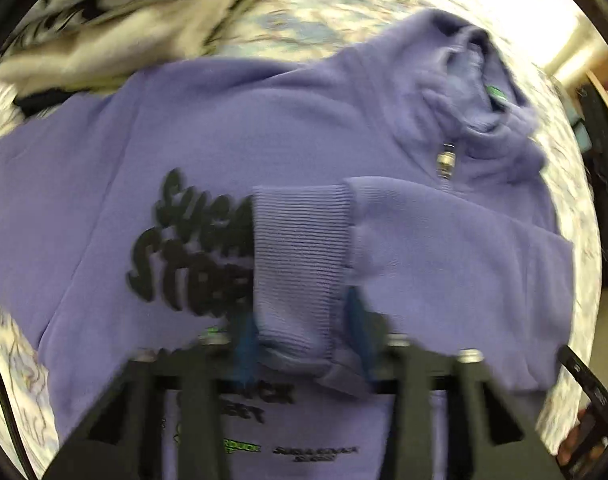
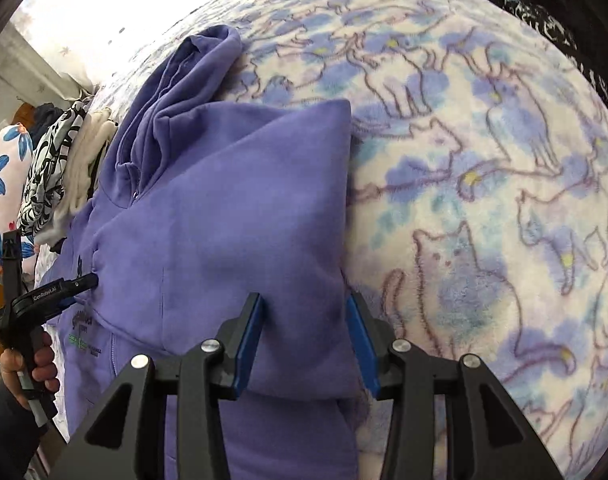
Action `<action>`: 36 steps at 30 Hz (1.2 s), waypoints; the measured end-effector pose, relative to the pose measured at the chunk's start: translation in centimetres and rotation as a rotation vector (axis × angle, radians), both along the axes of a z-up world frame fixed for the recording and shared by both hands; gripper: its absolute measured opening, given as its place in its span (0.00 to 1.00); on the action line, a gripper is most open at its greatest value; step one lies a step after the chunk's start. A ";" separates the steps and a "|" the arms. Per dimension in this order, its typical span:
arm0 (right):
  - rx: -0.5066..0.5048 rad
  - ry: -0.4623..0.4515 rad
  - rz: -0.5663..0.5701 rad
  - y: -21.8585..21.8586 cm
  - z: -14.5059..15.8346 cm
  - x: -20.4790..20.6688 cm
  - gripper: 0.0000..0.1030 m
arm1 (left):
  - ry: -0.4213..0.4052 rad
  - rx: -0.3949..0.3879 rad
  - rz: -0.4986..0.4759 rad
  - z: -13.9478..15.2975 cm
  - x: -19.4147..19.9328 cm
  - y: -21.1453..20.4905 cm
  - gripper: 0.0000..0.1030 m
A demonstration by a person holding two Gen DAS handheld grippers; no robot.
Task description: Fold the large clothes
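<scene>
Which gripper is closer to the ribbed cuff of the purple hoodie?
Left. The left gripper has the ribbed cuff between its fingers; the right gripper straddles the folded sleeve's outer edge, away from the cuff.

Blanket right of hoodie open; clothes pile crowds left edge.

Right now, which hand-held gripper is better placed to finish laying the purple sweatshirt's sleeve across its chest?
Left hand-held gripper: it probably has the ribbed purple cuff between its fingers, over the chest print. The right straddles the folded sleeve's outer edge.
</scene>
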State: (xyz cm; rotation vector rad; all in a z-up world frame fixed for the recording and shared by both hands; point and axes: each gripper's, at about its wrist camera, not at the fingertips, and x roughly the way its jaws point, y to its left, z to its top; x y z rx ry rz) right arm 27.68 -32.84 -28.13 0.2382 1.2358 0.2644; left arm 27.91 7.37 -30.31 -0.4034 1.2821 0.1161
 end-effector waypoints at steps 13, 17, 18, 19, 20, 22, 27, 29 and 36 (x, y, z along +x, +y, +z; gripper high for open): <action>-0.004 -0.001 0.003 0.0 -0.8 -0.6 0.42 | -0.005 0.115 0.005 0.5 2.8 1.1 0.11; -0.008 -0.008 0.011 0.2 -1.0 -0.7 0.42 | 0.030 0.110 0.009 0.3 2.6 1.4 0.29; -0.005 -0.009 0.012 0.1 -0.9 -0.7 0.42 | 0.040 0.117 0.012 0.3 2.6 1.5 0.37; -0.003 -0.008 0.014 0.1 -0.9 -0.8 0.42 | 0.054 0.127 0.017 0.2 2.6 1.6 0.40; -0.002 -0.006 0.016 0.0 -0.9 -0.8 0.42 | 0.056 0.117 0.017 0.1 2.7 1.7 0.41; 0.006 -0.005 0.020 -0.2 -0.9 -0.9 0.42 | 0.068 0.058 0.030 -0.1 2.6 2.2 0.41; 0.010 -0.002 0.032 -0.3 -1.3 -1.3 0.42 | 0.074 -0.062 0.057 -0.7 0.6 3.6 0.42; 0.020 0.010 0.024 -0.4 -1.7 -1.2 0.42 | 0.069 -0.063 0.054 -0.9 0.4 3.5 0.24; 0.046 0.015 0.009 -0.6 -1.3 -1.4 0.42 | -0.066 -0.013 -0.002 2.3 0.7 1.3 0.09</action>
